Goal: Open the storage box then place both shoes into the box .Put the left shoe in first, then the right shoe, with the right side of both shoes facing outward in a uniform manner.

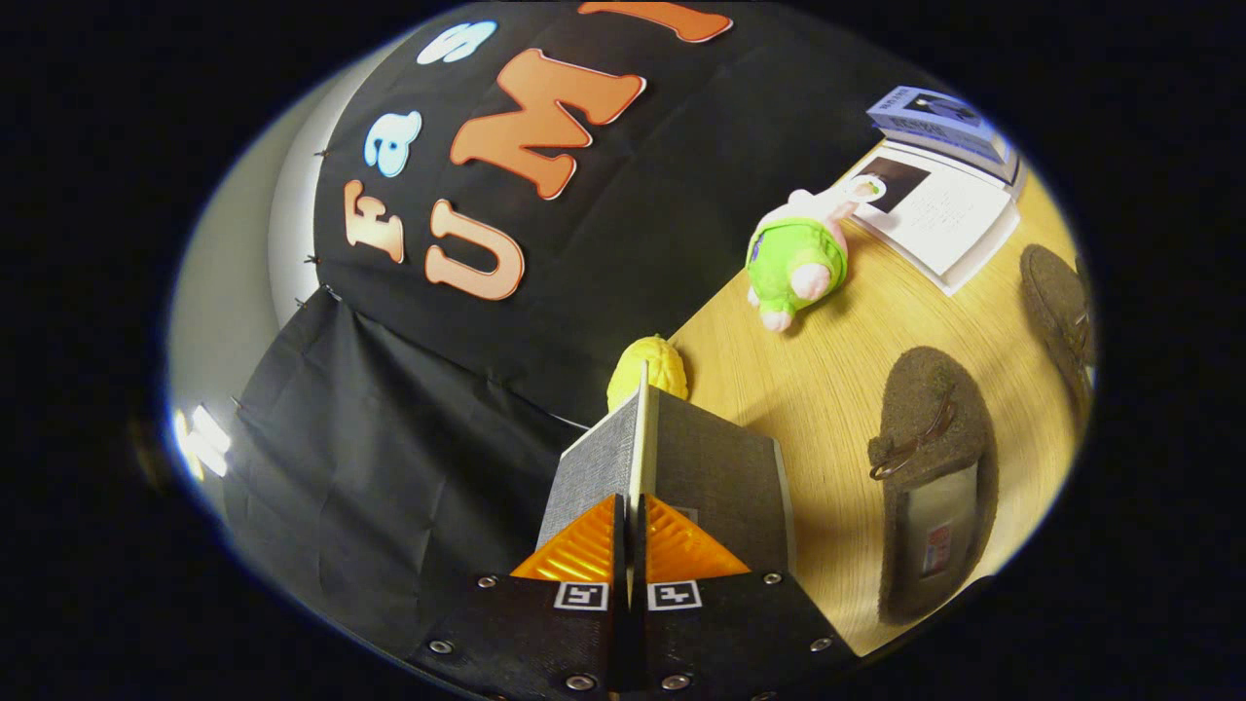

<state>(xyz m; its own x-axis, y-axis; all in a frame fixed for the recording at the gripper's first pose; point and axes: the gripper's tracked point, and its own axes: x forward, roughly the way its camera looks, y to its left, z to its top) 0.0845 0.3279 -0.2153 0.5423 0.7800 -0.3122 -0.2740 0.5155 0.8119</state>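
Two shoes lay out on the desk (818, 389), neither one yet in the box. The nearer shoe (936, 467), brown and fuzzy with a lace bow, sat beside the box with its opening turned toward the tool; the second shoe (1059, 312) lay beyond it, near the desk's far edge. The tool (634, 545) had its orange fingers (584, 550) pinched close together on the thin pale edge of the storage box lid (641, 438), a grey fabric panel standing up on edge between them. The grey storage box (720, 477) itself rose just ahead of the fingers, so the opening step looked to be under way, with the lid lifted but not, as far as I could judge, let go. How much of the box's inside was clear I could not tell. Both shoes were left to do, the left one first. Past the box sat a yellow toy (650, 365), a green and pink plush toy (793, 258), and some books (949, 209), well apart from the work.
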